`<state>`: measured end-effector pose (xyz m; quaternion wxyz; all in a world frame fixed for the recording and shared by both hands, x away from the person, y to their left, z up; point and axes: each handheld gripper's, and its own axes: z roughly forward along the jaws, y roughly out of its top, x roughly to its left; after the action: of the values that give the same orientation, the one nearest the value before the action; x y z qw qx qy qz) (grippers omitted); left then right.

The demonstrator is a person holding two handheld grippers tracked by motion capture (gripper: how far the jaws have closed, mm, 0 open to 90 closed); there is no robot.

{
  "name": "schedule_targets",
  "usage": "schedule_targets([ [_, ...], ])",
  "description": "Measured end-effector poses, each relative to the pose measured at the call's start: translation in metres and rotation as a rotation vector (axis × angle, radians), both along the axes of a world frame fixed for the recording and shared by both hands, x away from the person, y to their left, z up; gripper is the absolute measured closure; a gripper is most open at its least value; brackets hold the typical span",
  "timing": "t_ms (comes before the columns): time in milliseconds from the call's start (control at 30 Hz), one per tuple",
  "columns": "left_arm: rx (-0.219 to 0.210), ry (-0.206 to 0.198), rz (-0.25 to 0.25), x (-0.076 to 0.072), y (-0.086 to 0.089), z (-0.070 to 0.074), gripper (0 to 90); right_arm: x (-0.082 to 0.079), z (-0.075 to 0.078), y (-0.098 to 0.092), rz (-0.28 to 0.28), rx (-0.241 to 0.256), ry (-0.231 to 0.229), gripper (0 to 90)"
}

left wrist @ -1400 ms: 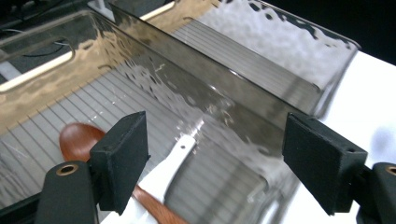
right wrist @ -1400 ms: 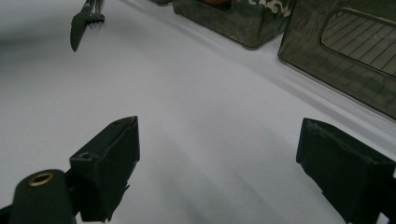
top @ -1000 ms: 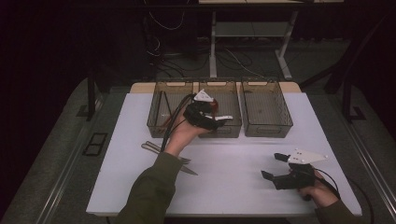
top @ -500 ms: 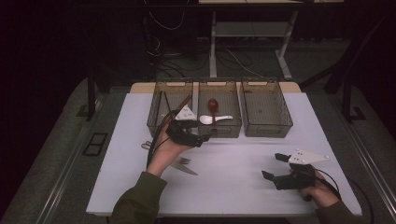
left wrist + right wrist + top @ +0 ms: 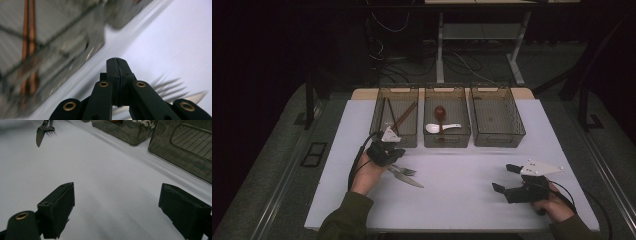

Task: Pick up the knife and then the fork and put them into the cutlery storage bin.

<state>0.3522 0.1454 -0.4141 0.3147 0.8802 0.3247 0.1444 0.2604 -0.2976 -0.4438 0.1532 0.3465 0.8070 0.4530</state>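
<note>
The fork and knife lie on the white table just beside my left gripper, jaws pressed together and empty, which must open to pick one up.

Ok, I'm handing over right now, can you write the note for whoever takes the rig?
Left gripper: jaws shut, nothing between them, just above the fork and knife on the table.
Right gripper: jaws open, holding nothing, near the table's right front.
Done: chopsticks in the left bin; two spoons in the middle bin.
Left: fork and knife, both on the table; right bin has nothing in it.
</note>
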Motion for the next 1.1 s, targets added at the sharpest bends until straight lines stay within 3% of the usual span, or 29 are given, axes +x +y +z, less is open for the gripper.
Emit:
schedule_targets([
  [300,0.014,0.027,0.028,-0.009,0.024,-0.009,89.0,-0.001,0.0,0.0,0.0,-0.004,0.001,13.2],
  [433,0.034,0.048,0.023,-0.007,0.025,-0.014,89.0,-0.001,0.001,-0.001,-0.001,0.002,-0.002,13.1],
  [467,0.023,0.045,0.026,-0.007,0.025,-0.015,89.0,-0.001,0.0,-0.001,-0.003,0.001,0.0,13.1],
  [633,0.059,0.055,0.008,-0.01,0.026,-0.015,89.1,-0.001,0.0,-0.001,-0.003,0.002,-0.004,13.2],
  [733,0.047,0.058,0.003,-0.01,0.029,-0.016,89.1,-0.001,0.0,-0.001,-0.002,0.002,-0.002,13.1],
  [900,0.071,0.074,-0.01,-0.01,0.029,-0.017,89.2,-0.001,0.0,-0.001,-0.002,0.0,-0.002,13.2],
  [1100,0.08,0.074,0.02,-0.006,0.043,-0.016,89.1,-0.001,0.0,-0.001,-0.005,0.003,-0.003,13.1],
])
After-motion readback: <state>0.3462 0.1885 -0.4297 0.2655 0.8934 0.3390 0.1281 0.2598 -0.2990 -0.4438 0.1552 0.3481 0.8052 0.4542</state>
